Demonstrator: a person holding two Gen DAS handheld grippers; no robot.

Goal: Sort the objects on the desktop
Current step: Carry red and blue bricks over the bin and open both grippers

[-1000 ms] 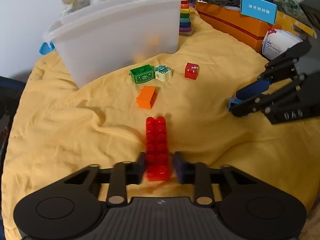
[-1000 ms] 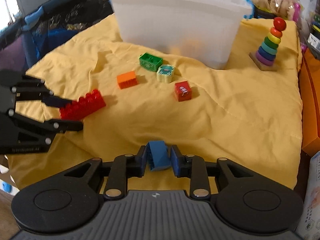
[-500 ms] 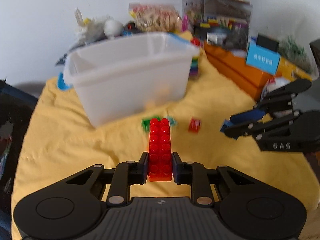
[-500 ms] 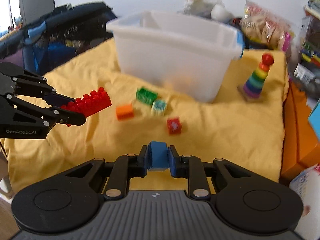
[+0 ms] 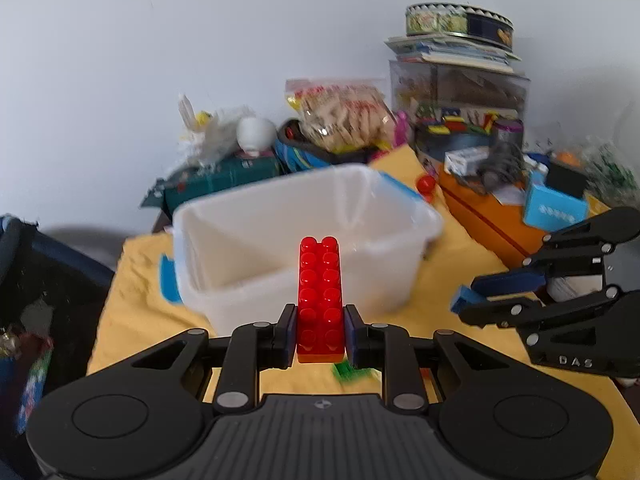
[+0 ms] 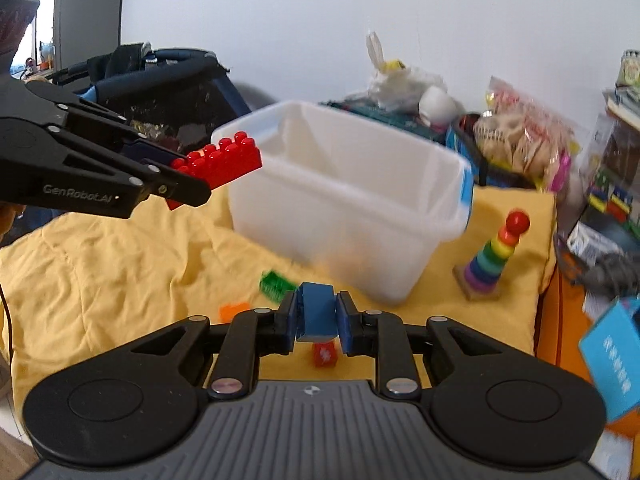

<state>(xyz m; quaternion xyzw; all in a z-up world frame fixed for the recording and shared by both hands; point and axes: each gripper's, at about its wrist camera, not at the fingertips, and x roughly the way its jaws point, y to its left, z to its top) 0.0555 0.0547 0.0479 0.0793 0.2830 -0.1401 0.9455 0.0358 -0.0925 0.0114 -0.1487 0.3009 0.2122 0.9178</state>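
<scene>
Fingers of both grippers pinch bricks: left (image 5: 320,334) red brick (image 5: 320,296), right (image 6: 318,322) blue block (image 6: 317,312).

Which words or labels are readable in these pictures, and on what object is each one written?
"GenRobot.AI": side of the left gripper, right wrist view.
"DAS": partial letters on the right gripper, left wrist view.
Blue card: white characters, too blurred.
Round tin and books: print unreadable.
</scene>
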